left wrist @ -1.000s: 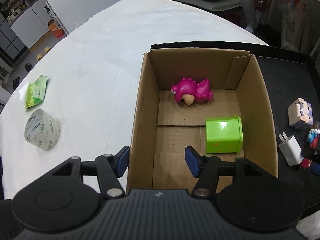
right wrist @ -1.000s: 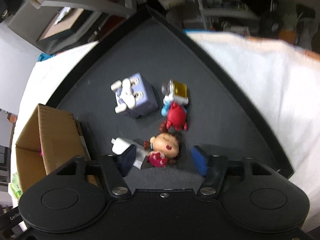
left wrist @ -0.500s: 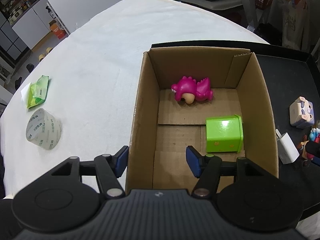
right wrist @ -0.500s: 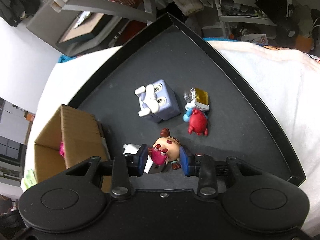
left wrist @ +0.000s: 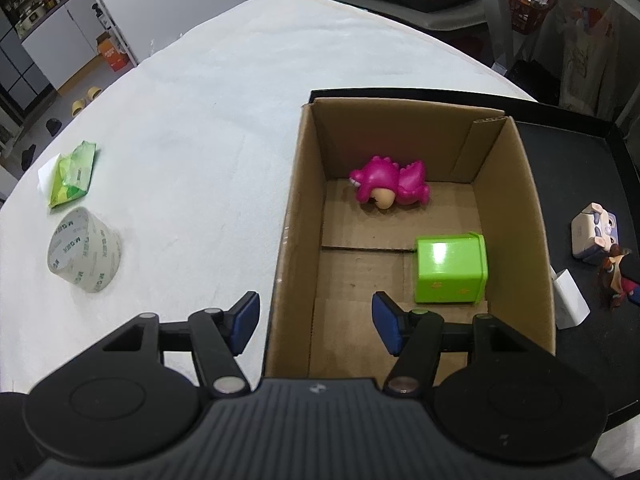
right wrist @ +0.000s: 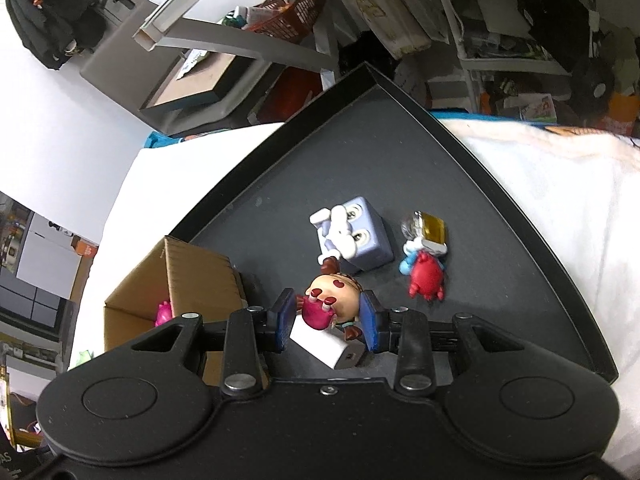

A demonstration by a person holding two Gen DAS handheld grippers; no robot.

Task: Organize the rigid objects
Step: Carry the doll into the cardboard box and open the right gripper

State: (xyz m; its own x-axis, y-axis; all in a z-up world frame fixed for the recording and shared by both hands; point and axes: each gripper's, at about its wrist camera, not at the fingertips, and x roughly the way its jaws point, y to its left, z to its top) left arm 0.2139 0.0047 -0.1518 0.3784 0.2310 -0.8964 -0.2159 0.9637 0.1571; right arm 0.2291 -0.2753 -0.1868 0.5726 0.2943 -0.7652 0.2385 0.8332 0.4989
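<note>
The right gripper (right wrist: 326, 316) pinches a big-headed red-dressed doll figurine (right wrist: 332, 300) at lower centre, bound for the brown cardboard box (left wrist: 404, 264); the left gripper (left wrist: 316, 320) hovers, fingers spread.

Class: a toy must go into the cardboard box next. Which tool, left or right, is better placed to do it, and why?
Right. The right tool is shut on the doll, above the black tray beside the box. The left tool is open and holds nothing.

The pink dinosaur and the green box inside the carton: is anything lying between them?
No. In the left wrist view, only bare cardboard floor, with a flap seam, separates the pink dinosaur from the green box inside the carton.
</note>
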